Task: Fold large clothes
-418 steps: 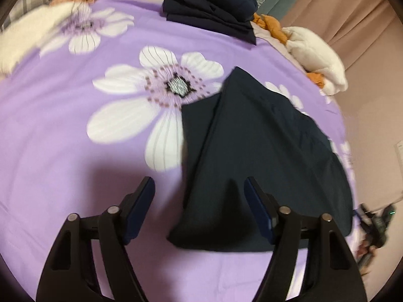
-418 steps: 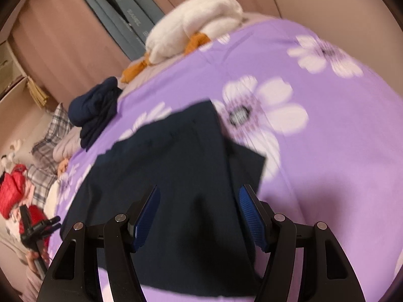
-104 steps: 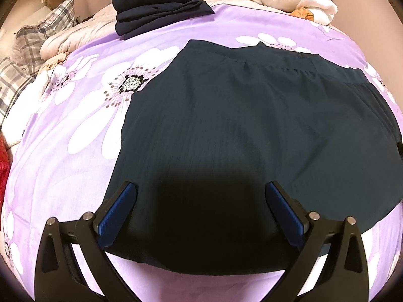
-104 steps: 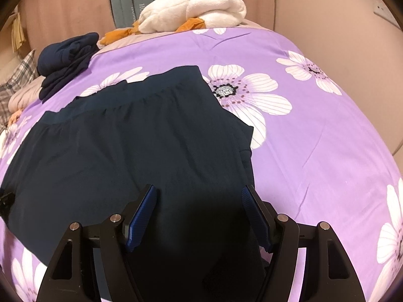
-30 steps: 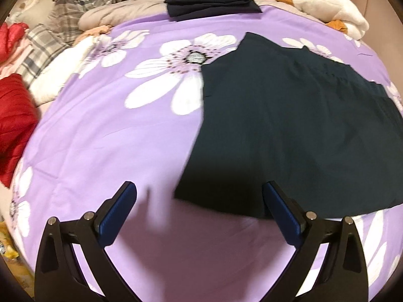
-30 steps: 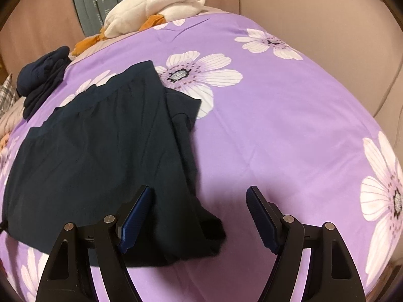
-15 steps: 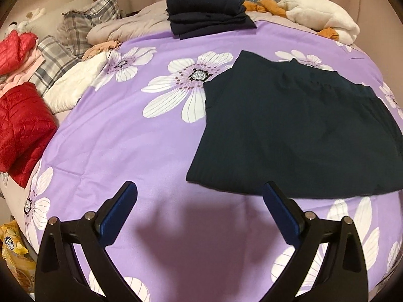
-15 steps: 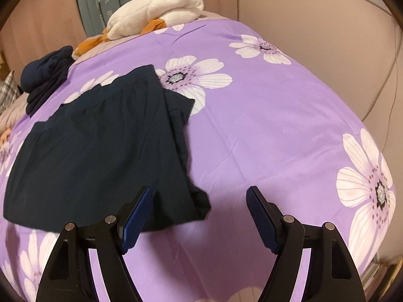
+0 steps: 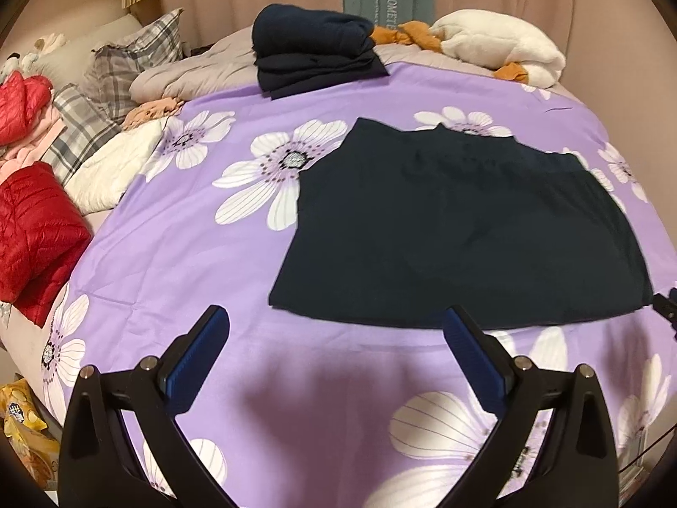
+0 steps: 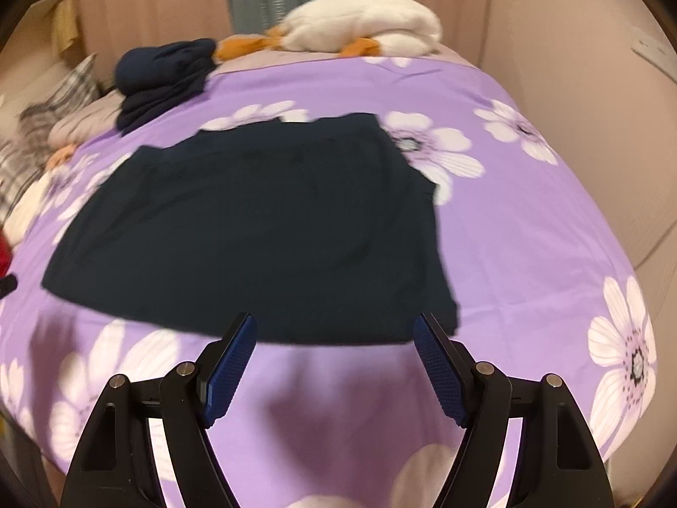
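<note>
- My left hand-held gripper has its jaws spread wide with nothing between them, only purple bedspread below; my right hand-held gripper is just as empty and wide open.
- The dark garment lies flat on the bed, up at 1 o'clock from my left jaws and at 12 o'clock from my right ones; neither touches it.
- It looks partly folded, so the next fold is still to do. If I pinch only the top layer at the near hem, I think the layers will slide apart and the fold will skew.
- At the garment's 3 o'clock edge in the right view, an underlayer sticks out past the top one. Grabbing there could bunch it further.
- The bedspread is soft and loose. If I come in too low, my pads could catch it along with the cloth and drag it up.
- The right view is blurred, so I may misjudge where the hem sits.
- The folded dark pile at 11 o'clock is well apart from the garment. A careless carry could topple it.
</note>
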### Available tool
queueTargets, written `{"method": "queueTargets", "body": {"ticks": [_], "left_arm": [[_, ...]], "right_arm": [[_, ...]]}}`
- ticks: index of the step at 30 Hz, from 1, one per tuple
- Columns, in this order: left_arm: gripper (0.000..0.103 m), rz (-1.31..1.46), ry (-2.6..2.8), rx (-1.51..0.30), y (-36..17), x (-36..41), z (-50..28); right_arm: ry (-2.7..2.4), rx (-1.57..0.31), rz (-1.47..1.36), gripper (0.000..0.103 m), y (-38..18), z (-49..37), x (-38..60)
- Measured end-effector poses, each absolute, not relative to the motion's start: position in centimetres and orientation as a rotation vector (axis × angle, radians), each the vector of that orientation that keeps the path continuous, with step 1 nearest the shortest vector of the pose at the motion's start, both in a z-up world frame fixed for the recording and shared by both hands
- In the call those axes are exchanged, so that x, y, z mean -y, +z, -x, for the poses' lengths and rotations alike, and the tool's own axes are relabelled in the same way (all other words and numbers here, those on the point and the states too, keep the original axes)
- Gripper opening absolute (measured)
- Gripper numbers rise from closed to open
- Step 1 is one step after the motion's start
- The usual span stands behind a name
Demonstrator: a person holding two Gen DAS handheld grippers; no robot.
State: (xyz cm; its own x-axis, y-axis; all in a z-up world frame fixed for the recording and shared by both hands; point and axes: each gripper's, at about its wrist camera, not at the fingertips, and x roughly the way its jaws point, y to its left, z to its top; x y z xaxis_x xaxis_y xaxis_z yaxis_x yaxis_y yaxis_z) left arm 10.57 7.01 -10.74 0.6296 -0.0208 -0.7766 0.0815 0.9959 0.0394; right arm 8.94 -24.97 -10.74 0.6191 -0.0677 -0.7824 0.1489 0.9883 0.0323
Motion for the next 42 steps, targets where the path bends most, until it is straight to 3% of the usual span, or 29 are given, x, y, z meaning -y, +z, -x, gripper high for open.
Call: {"method": "queueTargets", "body": {"ticks": [7, 11, 15, 29, 42], "left_arm": [[0.102, -0.055, -0.107, -0.846, -7.2, -5.4, -8.3], [0.102, -0.055, -0.125, -0.819, -4.5, -4.3, -6.8], [0.102, -0.093, -0.113, -0.799, -1.6, -3.2, -5.3], [0.102, -0.070, -0.147, -0.711, 5.1, -2.3, -0.3], [0.102, -0.067, -0.144, -0.782, 2.8, -1.9, 0.8]], "right_arm": [[-0.030, -0.860, -0.088, 0.077, -8.0, -8.0, 21.9], [0.013, -0.814, -0.078, 0.096, -5.5, -7.0, 20.6], [0.039, -0.754, -0.041, 0.102, -2.6, -5.6, 19.2], [0.072, -0.633, -0.058, 0.102, 4.5, -1.1, 17.6], [0.044, -0.653, -0.090, 0.102, 2.1, 0.6, 17.5]]}}
